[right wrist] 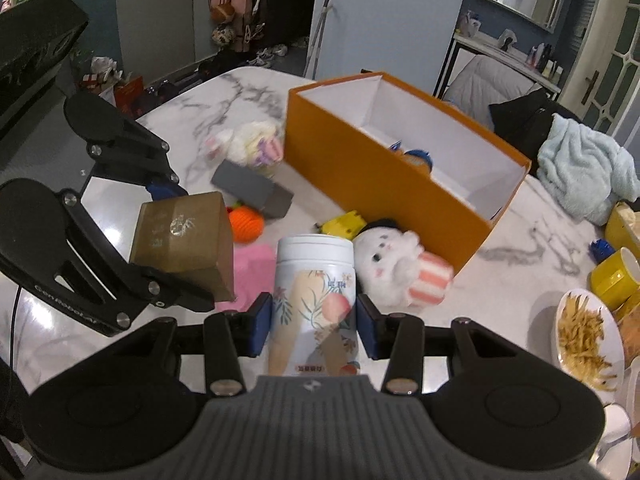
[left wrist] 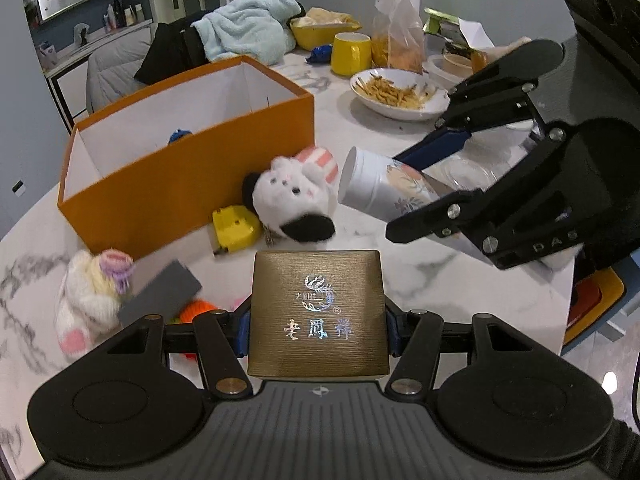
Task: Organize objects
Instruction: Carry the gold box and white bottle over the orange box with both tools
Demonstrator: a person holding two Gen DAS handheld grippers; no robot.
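My left gripper (left wrist: pixel 318 334) is shut on a bronze gift box (left wrist: pixel 318 314) and holds it above the marble table; the box also shows in the right wrist view (right wrist: pixel 182 240). My right gripper (right wrist: pixel 314 324) is shut on a white floral canister (right wrist: pixel 314 292), also seen from the left wrist (left wrist: pixel 380 186). An open orange box (left wrist: pixel 180 168) stands ahead, with a blue item inside (right wrist: pixel 418 157). A white plush rabbit (left wrist: pixel 294 196), a yellow tape measure (left wrist: pixel 236 226), a grey block (left wrist: pixel 160 298), an orange knit toy (right wrist: pixel 246 224) and a pastel plush (left wrist: pixel 92 300) lie beside it.
A bowl of fries (left wrist: pixel 400 90), a yellow mug (left wrist: pixel 351 53), a yellow dish (left wrist: pixel 316 32), a snack bag (left wrist: pixel 398 36) and a light blue towel (left wrist: pixel 248 26) sit at the table's far side. A pink pad (right wrist: pixel 252 272) lies under the bronze box.
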